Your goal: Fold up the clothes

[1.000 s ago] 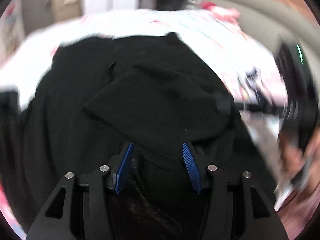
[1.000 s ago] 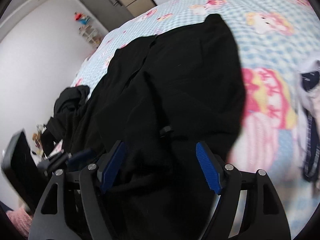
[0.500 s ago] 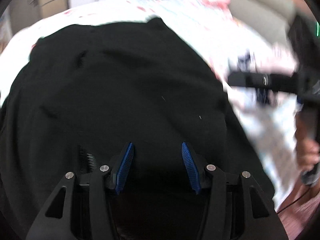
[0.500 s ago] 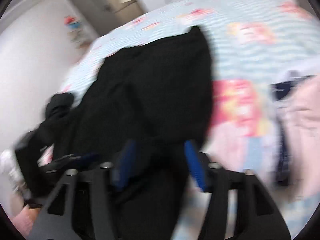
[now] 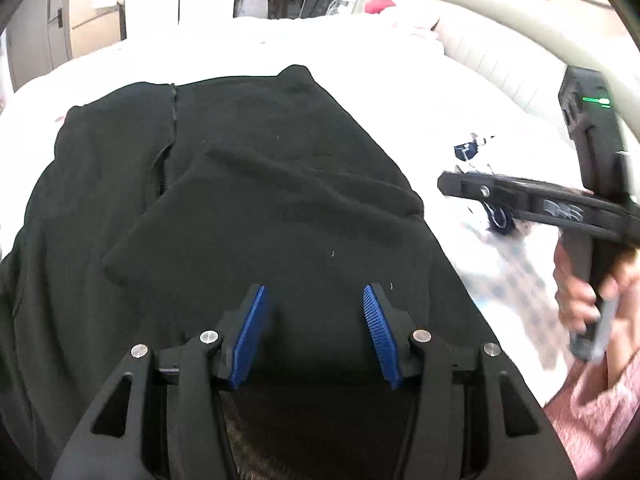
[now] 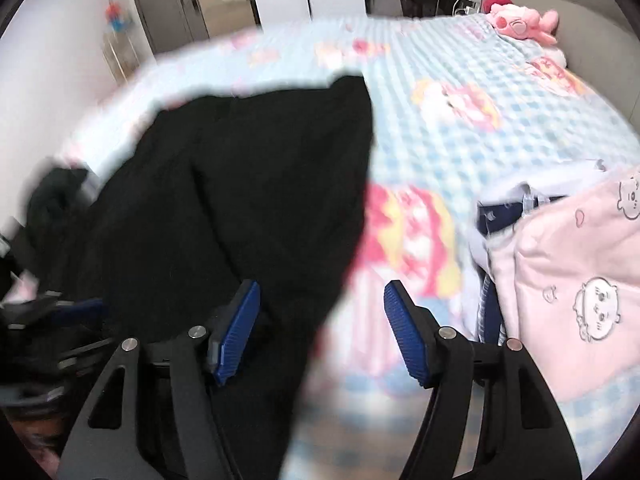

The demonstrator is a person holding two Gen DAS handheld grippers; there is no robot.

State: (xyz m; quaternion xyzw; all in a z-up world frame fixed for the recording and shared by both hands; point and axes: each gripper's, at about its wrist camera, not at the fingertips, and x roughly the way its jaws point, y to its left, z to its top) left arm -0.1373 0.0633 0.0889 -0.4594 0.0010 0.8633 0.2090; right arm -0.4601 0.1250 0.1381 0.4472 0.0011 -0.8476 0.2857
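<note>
Black fleece fills most of both views: a black garment [image 5: 248, 208] lies spread on the bed [image 6: 460, 152], taking the centre and left of the left wrist frame and the left half of the right wrist frame. One part of it is folded over the rest, its edge running from the middle toward the lower left of the left wrist frame, and a zipper line shows toward the upper left.

At the bottom centre of the left wrist frame, the left claw [image 5: 314, 322] stands with its blue pads apart over the dark cloth. No fabric is pinched between the pads, so it is open.

At the bottom centre of the right wrist frame, the right claw [image 6: 322, 320] is open as well. Its jaws have just closed a little, and the garment's blurred right edge hangs between them without either pad pressing on it. The same tool shows at the right edge of the left wrist frame, gripped by a hand [image 5: 588, 288] with a pink sleeve [image 5: 592, 412] below it.

The bed's cover is blue check with pink cartoon prints. A pink printed cloth [image 6: 572, 280] lies at the right of the right wrist frame, with a navy and white piece [image 6: 500, 212] just beside it. A pink plush toy [image 6: 520, 22] sits in the upper right.
</note>
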